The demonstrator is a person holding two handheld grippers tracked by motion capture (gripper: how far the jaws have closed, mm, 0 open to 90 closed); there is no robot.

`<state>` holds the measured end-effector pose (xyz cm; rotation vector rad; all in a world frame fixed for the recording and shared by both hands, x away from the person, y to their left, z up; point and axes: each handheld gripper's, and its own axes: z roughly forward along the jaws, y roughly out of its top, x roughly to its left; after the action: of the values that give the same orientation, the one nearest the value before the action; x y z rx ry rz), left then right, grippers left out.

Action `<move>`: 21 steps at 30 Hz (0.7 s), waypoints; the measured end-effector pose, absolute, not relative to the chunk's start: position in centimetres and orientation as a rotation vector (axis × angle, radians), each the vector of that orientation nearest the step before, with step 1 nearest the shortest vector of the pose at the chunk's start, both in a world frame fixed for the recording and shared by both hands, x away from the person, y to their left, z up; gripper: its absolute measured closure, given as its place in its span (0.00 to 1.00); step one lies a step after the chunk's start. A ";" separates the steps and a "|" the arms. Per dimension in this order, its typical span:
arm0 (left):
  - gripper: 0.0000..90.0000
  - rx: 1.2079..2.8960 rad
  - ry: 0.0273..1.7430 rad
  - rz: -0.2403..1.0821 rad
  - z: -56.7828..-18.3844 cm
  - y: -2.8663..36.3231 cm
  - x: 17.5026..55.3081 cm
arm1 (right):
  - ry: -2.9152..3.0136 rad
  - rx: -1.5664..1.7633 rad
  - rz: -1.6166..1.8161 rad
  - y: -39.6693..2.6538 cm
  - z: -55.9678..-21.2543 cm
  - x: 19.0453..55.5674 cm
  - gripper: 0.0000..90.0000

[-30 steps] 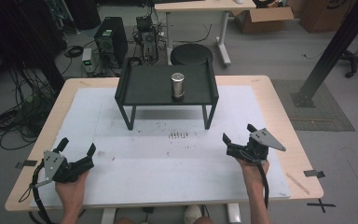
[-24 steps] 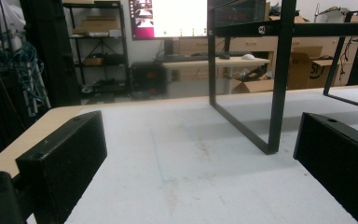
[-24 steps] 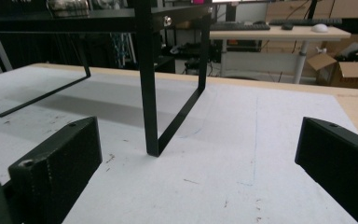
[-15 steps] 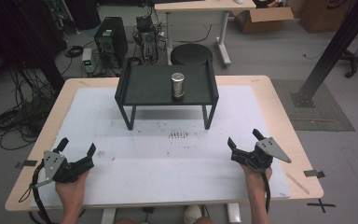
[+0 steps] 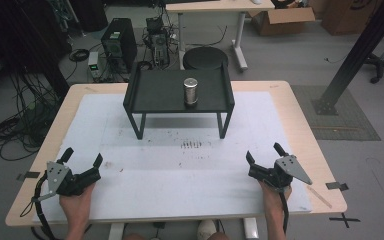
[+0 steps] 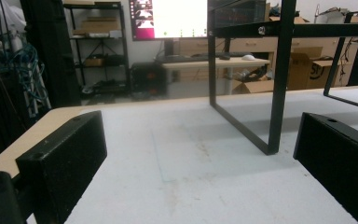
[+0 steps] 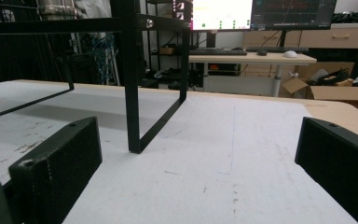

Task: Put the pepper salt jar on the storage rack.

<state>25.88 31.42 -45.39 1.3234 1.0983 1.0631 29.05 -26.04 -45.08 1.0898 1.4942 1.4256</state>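
Observation:
A metal can stands upright on a black raised tray at the back middle of the table; its lower part also shows in the right gripper view, the can. My left gripper rests open near the front left of the white mat, nothing between its jaws. My right gripper rests open near the front right, also holding nothing. The left gripper looks at the tray's leg. The right gripper faces another tray leg.
A white mat covers the wooden table. Dark marks lie on the mat in front of the tray. Beyond the table stand a stool, computer gear, a desk and cardboard boxes.
My right gripper has drifted back toward the table's front edge and settled lower. The left gripper and the can have stayed put.

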 end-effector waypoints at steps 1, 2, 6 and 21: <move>0.03 1.323 1.098 1.063 -45.4 31.4 25.9 | 1.482 1.081 1.428 -26.0 -45.1 28.9 0.00; 0.03 1.324 1.098 1.063 -45.4 31.4 25.9 | 1.474 1.077 1.429 -26.0 -45.1 28.8 0.00; 0.03 1.322 1.097 1.065 -45.4 31.4 25.9 | 1.482 1.033 1.422 -25.8 -45.2 28.6 0.01; 0.03 1.324 1.098 1.066 -45.4 31.4 25.9 | 1.465 1.010 1.468 -26.1 -45.4 28.4 0.01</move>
<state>25.86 31.38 -45.40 1.3239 1.0976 1.0662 28.37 -26.11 -45.37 1.0100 1.4650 1.4685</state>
